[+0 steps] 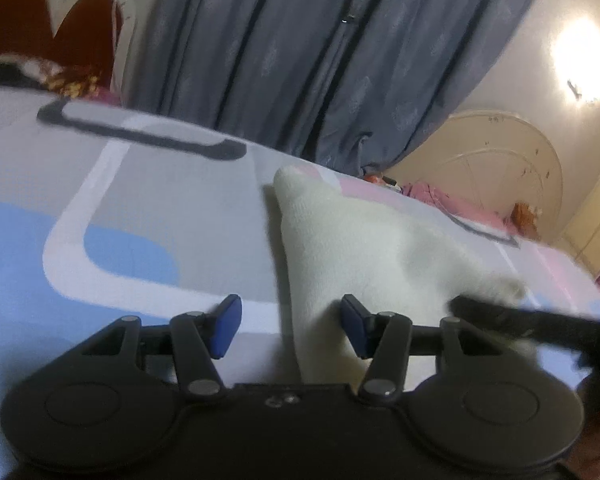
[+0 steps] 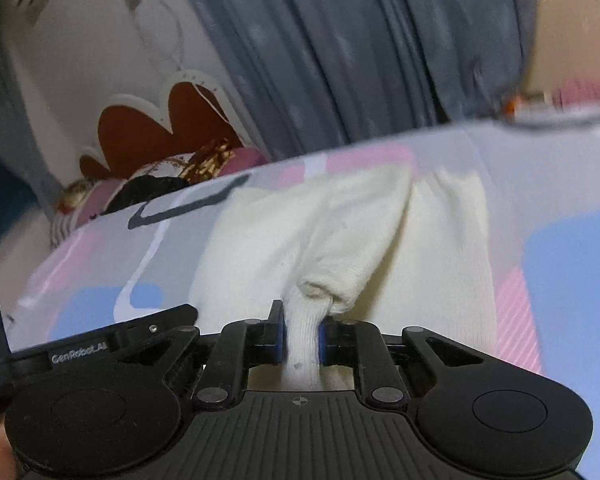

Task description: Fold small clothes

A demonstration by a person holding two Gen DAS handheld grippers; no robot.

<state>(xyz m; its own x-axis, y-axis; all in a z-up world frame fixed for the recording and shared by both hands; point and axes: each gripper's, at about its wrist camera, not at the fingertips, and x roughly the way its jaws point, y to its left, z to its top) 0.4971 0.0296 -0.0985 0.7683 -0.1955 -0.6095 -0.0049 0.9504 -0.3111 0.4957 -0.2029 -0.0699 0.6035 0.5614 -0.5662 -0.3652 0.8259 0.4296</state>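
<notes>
The bed sheet point(image 1: 100, 200), patterned in grey, blue and pink, carried the one garment in view: a small cream-white knit piece point(image 2: 340, 220) lying partly bunched near the middle of the bed, not yet folded flat. The right gripper point(image 2: 301, 336) was clenched on a gathered edge of that garment, fabric pinched between its blue pads. The left gripper point(image 1: 290, 328) stood released, jaws apart, with the cloth's near edge between them but ungripped. Judged: folding was at an early stage; no finished fold was visible.
</notes>
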